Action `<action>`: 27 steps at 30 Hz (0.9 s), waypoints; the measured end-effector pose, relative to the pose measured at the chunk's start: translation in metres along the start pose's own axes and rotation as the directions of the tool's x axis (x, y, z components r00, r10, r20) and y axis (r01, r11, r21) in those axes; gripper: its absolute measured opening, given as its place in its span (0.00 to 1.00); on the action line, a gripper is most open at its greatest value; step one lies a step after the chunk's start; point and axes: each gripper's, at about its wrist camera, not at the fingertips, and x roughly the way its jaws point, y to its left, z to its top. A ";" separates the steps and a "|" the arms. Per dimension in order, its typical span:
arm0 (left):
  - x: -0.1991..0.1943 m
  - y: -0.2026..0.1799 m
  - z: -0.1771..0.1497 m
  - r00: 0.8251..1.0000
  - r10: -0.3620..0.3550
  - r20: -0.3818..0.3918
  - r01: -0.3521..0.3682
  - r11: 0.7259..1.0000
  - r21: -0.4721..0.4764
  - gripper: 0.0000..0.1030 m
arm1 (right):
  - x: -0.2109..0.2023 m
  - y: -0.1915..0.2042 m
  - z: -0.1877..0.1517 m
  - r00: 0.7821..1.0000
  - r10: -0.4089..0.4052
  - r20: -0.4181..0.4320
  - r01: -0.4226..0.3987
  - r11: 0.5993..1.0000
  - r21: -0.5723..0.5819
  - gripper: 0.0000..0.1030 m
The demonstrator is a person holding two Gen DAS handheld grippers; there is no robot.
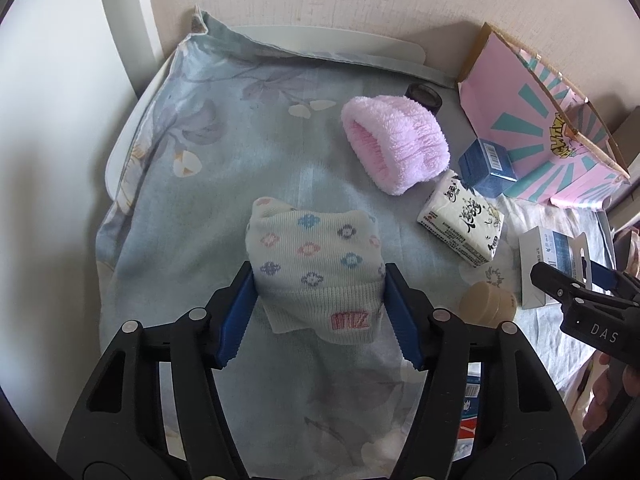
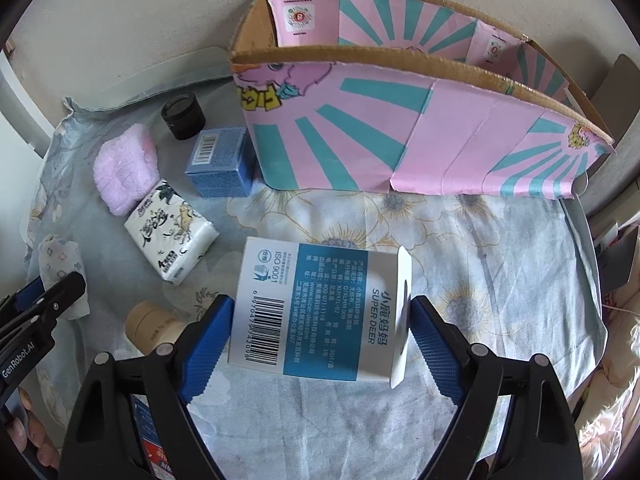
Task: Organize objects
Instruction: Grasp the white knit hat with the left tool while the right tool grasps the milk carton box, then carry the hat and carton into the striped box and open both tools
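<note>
While the pink carton (image 2: 400,136) is standing open, left gripper (image 1: 320,284) is clamping the sock (image 1: 316,264); right gripper (image 2: 322,316) is clamping the white box (image 2: 320,308).

Surface (image 1: 280,36): white, rounded rim, covered by pale blue floral cloth (image 1: 200,184).
On cloth: pink-teal cardboard box (image 2: 360,140), open top, at wall; blue carton (image 2: 220,164) touching box; black jar (image 2: 183,117); pink fluffy cloth (image 1: 394,142); tissue pack (image 1: 460,224); tan round jar (image 1: 486,302); patterned sock (image 1: 316,268); white-blue box (image 2: 320,312).
</note>
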 end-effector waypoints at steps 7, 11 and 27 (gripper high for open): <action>-0.018 -0.001 0.002 0.999 -0.006 0.042 0.006 1.000 0.006 0.57 | -0.020 0.011 0.002 0.999 -0.002 0.044 0.002 1.000 -0.006 0.83; -0.037 -0.003 0.006 0.997 -0.014 0.070 0.013 1.000 0.009 0.57 | -0.031 0.002 0.013 0.997 0.005 0.076 -0.004 1.000 -0.022 0.83; -0.130 -0.044 0.035 0.977 -0.049 0.207 0.032 0.996 0.085 0.57 | -0.121 0.002 0.034 0.975 0.020 0.219 -0.008 0.999 -0.053 0.83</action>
